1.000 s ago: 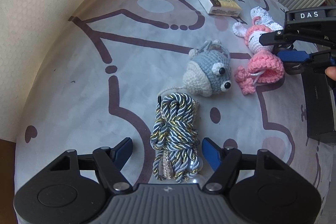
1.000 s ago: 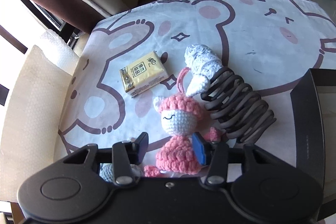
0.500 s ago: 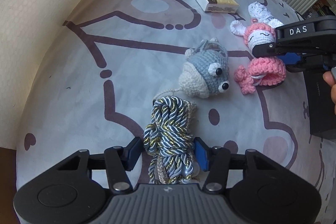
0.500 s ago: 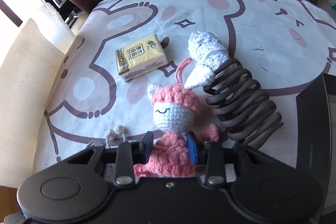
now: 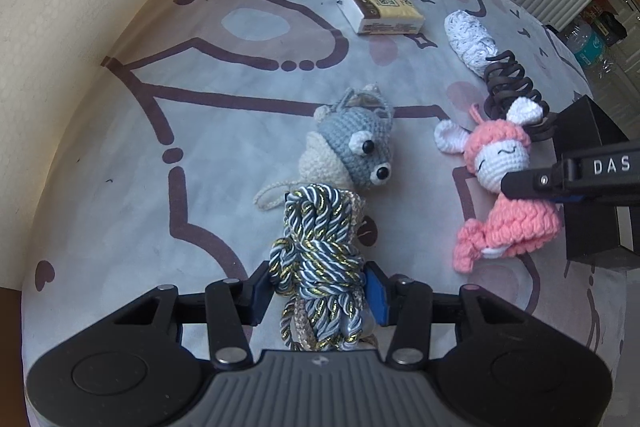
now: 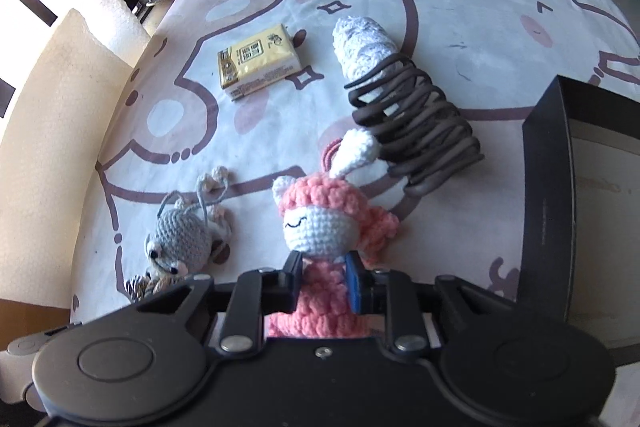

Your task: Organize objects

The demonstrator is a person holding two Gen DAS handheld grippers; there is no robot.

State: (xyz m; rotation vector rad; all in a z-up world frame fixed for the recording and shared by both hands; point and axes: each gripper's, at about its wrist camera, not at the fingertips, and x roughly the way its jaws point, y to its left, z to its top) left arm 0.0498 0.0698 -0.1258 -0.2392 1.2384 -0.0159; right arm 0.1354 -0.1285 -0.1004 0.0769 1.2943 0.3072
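Left gripper [image 5: 318, 291]: both blue pads press the sides of the twisted cord bundle [image 5: 316, 251], closed firmly on it; the bundle lies on the cloth and reaches forward from between the fingers.
Right gripper [image 6: 323, 277]: fingers squeezed against the pink skirt of the crochet doll [image 6: 320, 223], just below its white head; the doll's head and pink cap stand up ahead of the fingertips.
Grey crochet mouse [image 5: 352, 151]: on the cloth just past the far end of the cord bundle, its cream loop touching the cord.
Left view only: shows the right gripper from the side, reaching in from the right edge level with the cloth, with "DAS" on its body; the doll's pink feet hang down toward the cloth. Whether the doll is lifted clear cannot be told.
Right view only: shows the black tray [image 6: 548, 187] rim at the right, just beside the doll, and the full length of the dark coil [image 6: 416, 131].
Dark coil: behind the doll, leaning over the white knitted roll [image 6: 364, 43], touching it.
Tissue pack [image 6: 256, 67]: yellow, farther back to the left, apart from everything.
Tablecloth [image 5: 240, 27]: bear cartoon print, under all items.
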